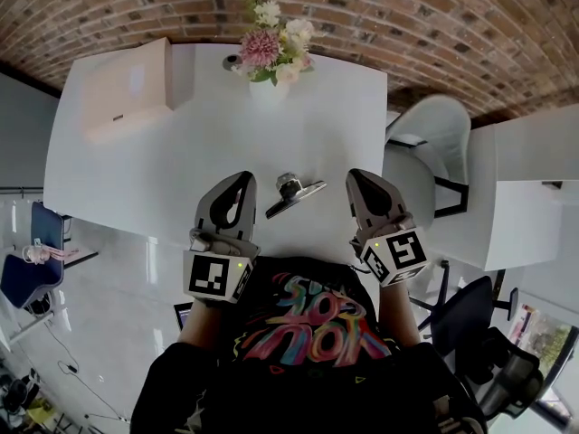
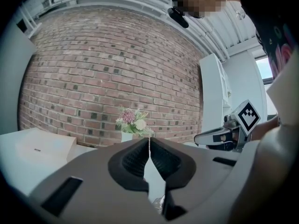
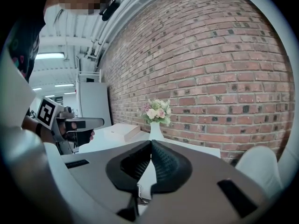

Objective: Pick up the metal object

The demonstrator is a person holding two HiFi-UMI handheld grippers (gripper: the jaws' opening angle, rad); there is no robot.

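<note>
Nearest the camera, the person's dark shirt with a bright print fills the bottom of the head view, and just beyond it both tools are held over the near edge of the white counter (image 1: 163, 179). The left gripper (image 1: 242, 181) has its jaws together, the ribbed pads meeting at their tips with nothing between them, as its own view confirms. The right gripper (image 1: 355, 175) is likewise closed on nothing, its pads touching at the tips. Between the two, a little ahead of their tips and touching neither, lies the metal object (image 1: 294, 195), a flat disc with a small round knob, resting tilted on the counter. Judged from this, the pick has not begun: the object is not lifted, no gripper is on it, and neither is set wide enough to take it. What seems left is nearly everything: part one pair of jaws, bring them round the knob or the rim, close, and lift. The thin rim lying close to the surface may be awkward to get under, so the knob looks the easier hold. Farther back stand a white vase of flowers (image 1: 271, 57) and a pale box (image 1: 127, 89) at the far left, a white chair (image 1: 434, 138) off to the right, and behind all a brick wall (image 1: 380, 7).
</note>
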